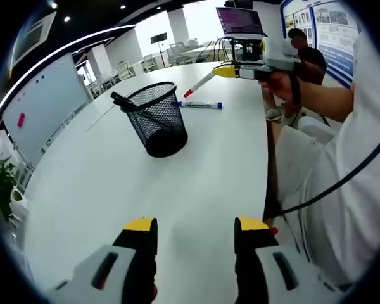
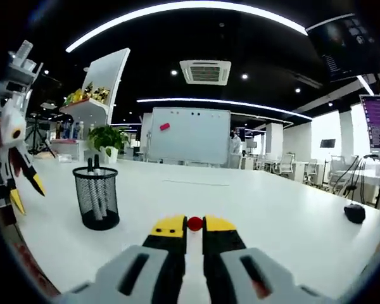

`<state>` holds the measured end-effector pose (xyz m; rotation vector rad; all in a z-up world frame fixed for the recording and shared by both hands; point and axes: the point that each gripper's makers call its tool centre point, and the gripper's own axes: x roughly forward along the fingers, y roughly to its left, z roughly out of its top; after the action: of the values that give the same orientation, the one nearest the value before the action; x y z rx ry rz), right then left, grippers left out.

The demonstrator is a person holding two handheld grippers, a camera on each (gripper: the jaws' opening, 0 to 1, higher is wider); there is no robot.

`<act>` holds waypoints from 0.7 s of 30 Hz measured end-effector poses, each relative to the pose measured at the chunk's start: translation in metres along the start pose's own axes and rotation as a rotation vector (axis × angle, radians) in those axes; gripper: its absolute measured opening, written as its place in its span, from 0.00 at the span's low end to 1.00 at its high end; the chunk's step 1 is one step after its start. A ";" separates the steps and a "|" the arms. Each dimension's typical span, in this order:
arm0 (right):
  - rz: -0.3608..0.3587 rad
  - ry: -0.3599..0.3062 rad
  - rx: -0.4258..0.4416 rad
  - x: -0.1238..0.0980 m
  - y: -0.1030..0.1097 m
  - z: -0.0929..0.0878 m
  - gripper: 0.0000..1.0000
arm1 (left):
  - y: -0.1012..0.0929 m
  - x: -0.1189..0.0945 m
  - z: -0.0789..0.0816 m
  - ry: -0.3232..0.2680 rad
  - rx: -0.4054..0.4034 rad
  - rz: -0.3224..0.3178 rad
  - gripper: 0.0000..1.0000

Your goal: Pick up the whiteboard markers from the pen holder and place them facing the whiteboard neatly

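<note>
Black wire-mesh pen holder point(image 1: 157, 119) on glossy white table point(image 1: 196, 177); left gripper point(image 1: 196, 231) wide, right gripper point(image 2: 194, 226) pinching red-capped marker point(image 2: 194, 223).

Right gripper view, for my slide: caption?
Right gripper fingers clamp a red-capped marker beside the mesh pen holder, facing the whiteboard.

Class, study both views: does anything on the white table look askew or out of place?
Nothing is spilled or damaged. The blue-capped marker lies flat behind the mesh pen holder, while the right gripper holds a red-capped marker slanted above the table, not yet laid down.
</note>
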<state>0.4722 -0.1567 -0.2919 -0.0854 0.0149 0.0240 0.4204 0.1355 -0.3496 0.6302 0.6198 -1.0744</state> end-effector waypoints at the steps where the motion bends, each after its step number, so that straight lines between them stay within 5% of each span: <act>1: 0.002 0.013 0.004 -0.001 0.001 -0.003 0.09 | -0.001 0.000 0.000 -0.002 -0.002 -0.002 0.50; 21: -0.057 0.183 -0.063 -0.008 0.014 -0.039 0.09 | -0.003 0.000 -0.007 0.008 -0.017 -0.003 0.50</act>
<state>0.4633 -0.1463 -0.3314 -0.1509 0.1945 -0.0405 0.4162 0.1399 -0.3545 0.6193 0.6368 -1.0689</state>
